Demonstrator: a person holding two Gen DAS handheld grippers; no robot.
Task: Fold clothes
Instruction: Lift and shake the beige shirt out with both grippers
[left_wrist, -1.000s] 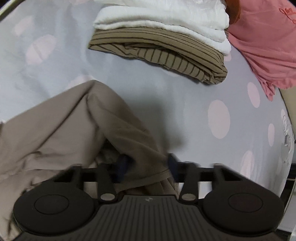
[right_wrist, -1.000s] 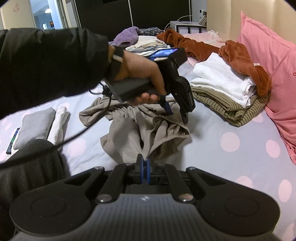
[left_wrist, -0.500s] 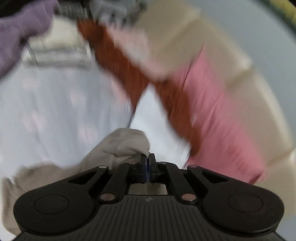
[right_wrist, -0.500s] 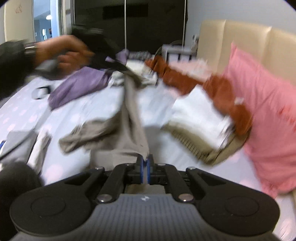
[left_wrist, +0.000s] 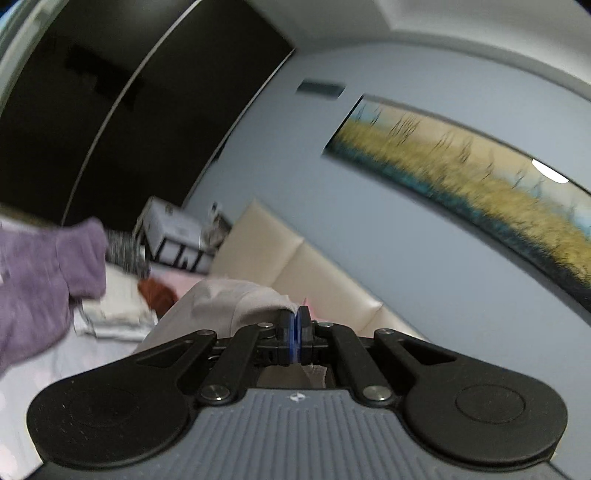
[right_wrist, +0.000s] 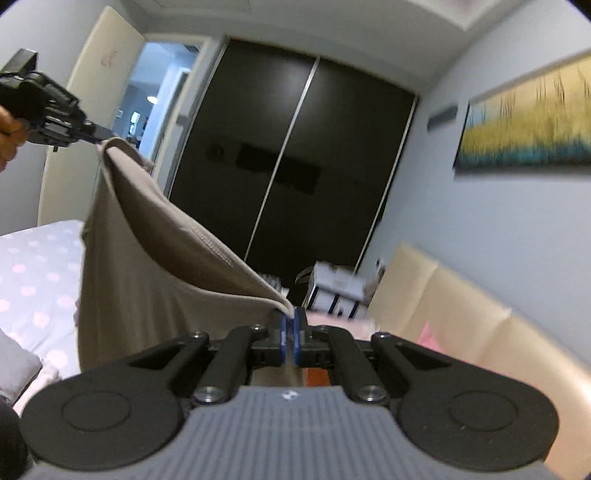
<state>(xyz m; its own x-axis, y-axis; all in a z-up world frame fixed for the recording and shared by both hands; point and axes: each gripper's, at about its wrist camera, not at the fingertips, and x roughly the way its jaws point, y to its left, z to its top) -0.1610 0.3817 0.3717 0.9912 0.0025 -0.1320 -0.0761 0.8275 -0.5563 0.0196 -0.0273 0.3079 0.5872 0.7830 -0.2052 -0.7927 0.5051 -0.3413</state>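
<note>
In the left wrist view we see a purple garment (left_wrist: 40, 280) blurred at the far left, then folded white clothes (left_wrist: 118, 306) and a rust-red one (left_wrist: 157, 291) on the bed behind it. Our left gripper (left_wrist: 294, 319) has its jaws pressed together on a bunched edge of the beige garment (left_wrist: 221, 299), which hangs down from the pinch. A cream headboard (left_wrist: 314, 273) and a framed painting (left_wrist: 480, 181) fill the right.

In the right wrist view the left gripper (right_wrist: 96, 132) holds one corner high at upper left. The beige garment (right_wrist: 147, 266) sags between the tools above the polka-dot sheet (right_wrist: 33, 273). Our right gripper (right_wrist: 292, 319) is clenched on the other corner. Dark wardrobe doors (right_wrist: 295, 166) stand behind.
</note>
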